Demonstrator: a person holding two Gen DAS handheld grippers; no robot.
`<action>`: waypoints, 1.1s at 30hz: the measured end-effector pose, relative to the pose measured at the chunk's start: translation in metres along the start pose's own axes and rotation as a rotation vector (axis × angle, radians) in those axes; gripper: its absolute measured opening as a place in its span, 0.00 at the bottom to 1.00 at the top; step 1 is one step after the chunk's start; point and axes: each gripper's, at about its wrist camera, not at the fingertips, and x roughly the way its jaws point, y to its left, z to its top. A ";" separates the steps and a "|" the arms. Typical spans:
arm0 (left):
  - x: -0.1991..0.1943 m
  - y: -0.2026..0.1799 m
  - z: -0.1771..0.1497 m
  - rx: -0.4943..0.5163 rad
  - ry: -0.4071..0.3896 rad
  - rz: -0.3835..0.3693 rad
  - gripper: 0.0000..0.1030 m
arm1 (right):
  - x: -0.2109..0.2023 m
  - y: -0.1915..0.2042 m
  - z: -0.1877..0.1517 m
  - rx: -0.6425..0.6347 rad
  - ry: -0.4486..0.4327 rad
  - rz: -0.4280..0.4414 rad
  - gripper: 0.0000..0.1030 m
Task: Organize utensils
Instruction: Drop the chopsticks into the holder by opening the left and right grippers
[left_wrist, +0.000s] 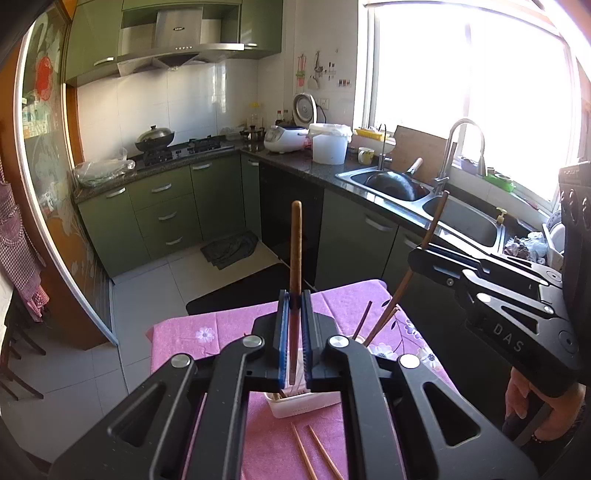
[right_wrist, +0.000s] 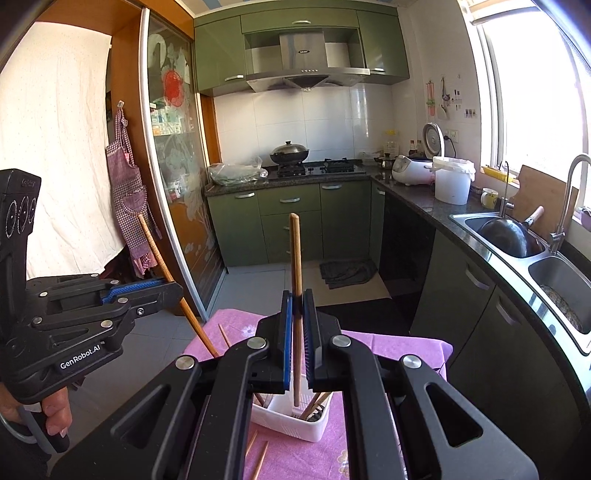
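Each chopstick, the left gripper's dark one and the right gripper's pale one, is pinched upright low in the frame over the white holder, so slipping or missing a compartment is judged the risk.

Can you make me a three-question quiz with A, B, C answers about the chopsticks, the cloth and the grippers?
1. Where does the lower end of the chopstick in the left gripper go?
A. Into the white holder
B. Into the sink
C. Onto the floor

2. What colour is the tablecloth?
A. Green
B. Pink-purple with flowers
C. Yellow

3. What is the right gripper doing?
A. Hanging wide open
B. Lying on the stove
C. Shut on a chopstick

Answers:
1 A: the stick runs down between the fingers into the holder.
2 B: the cloth under the holder is pink-purple with white flowers.
3 C: its blue pads press both sides of the upright stick.
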 end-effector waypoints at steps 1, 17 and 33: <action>0.008 0.003 -0.003 -0.006 0.017 0.004 0.06 | 0.008 -0.003 -0.003 0.006 0.012 0.002 0.06; 0.002 0.015 -0.025 -0.041 0.077 -0.013 0.17 | 0.011 -0.005 -0.030 0.019 0.050 0.041 0.07; 0.021 0.003 -0.185 -0.085 0.365 -0.086 0.33 | -0.009 -0.006 -0.209 0.017 0.263 -0.059 0.23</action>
